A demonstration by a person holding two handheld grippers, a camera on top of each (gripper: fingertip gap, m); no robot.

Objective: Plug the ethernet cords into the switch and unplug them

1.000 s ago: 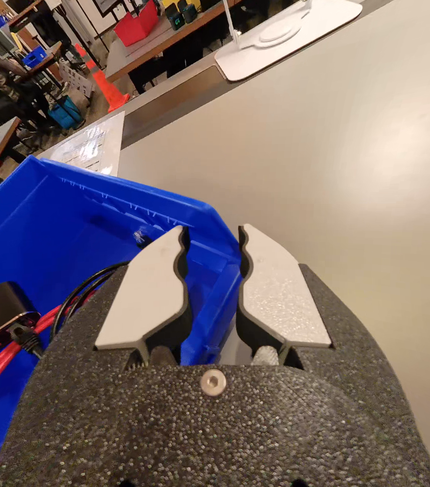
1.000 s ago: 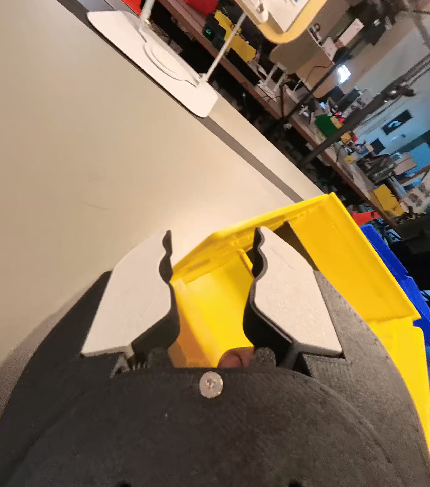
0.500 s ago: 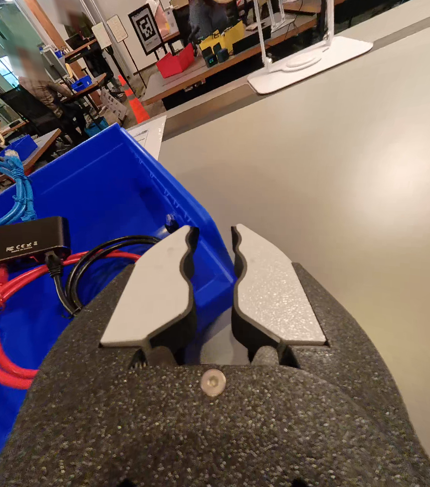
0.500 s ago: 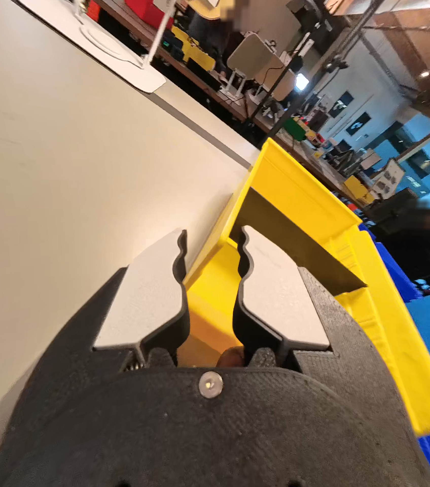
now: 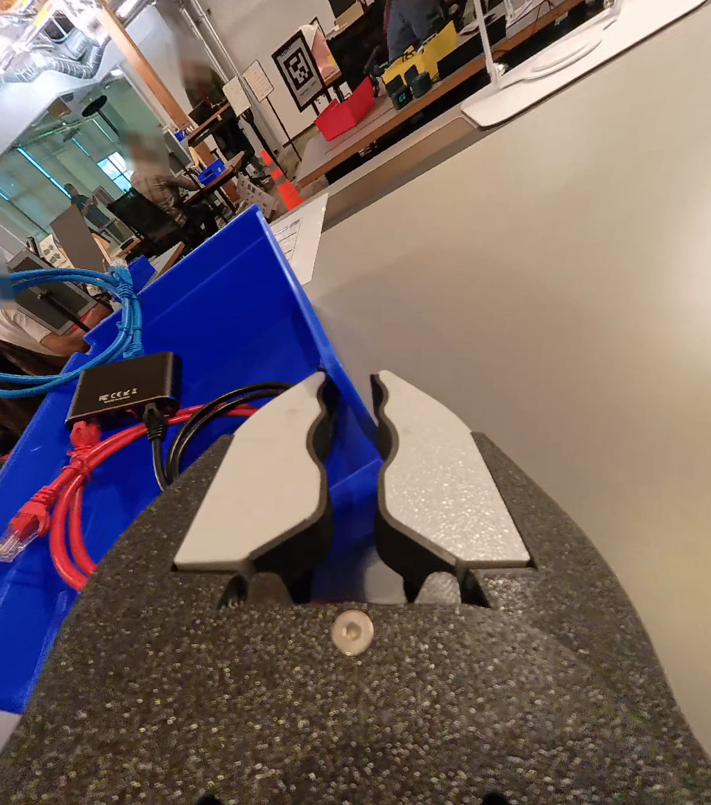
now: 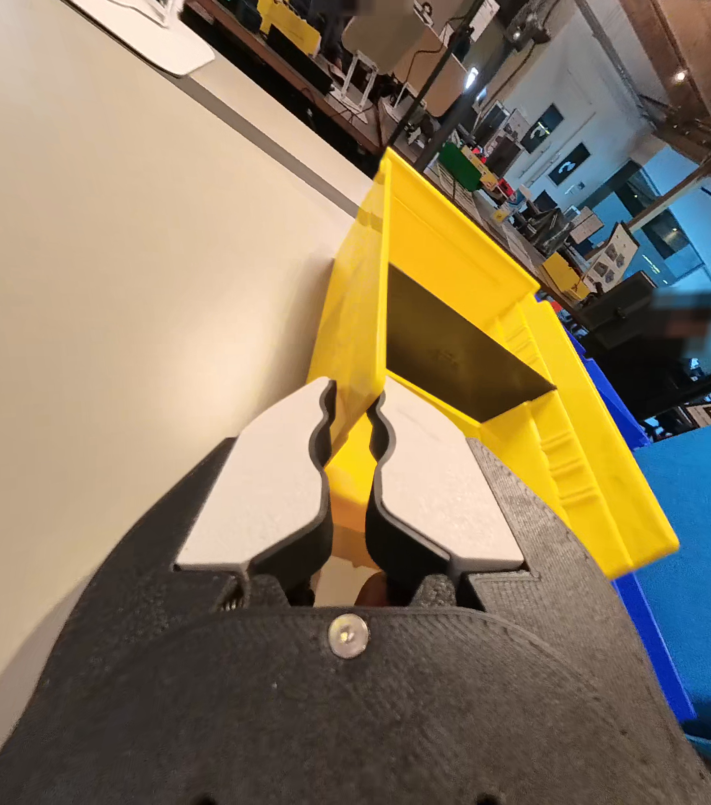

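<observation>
**Both bins gripped by the rim, cords not yet touched**

Since a second ago both views have tipped up and swung: the left claw has drawn its fingers closer together over the near wall of the blue bin, and the right claw has narrowed from a wide gap to a pinch on the side wall of the yellow bin. We read both claws as clenched on bin walls. The yellow wall runs straight between the right fingertips, and the blue wall passes between the left ones, though there contact on the pads is partly hidden.

The task's things sit in the blue bin. The black switch lies against the far wall with a black cord and a red cord at its near edge. The red cord's free plug rests loose on the bin floor. A blue cord hangs over the bin's far rim, beside the switch.

We judge the rim grips serve to drag or steady the bins on the bench, bringing the switch within reach. The yellow bin appears to hold only a dark insert, so it may be meant as a drop-off. No plugging or unplugging has begun.
</observation>
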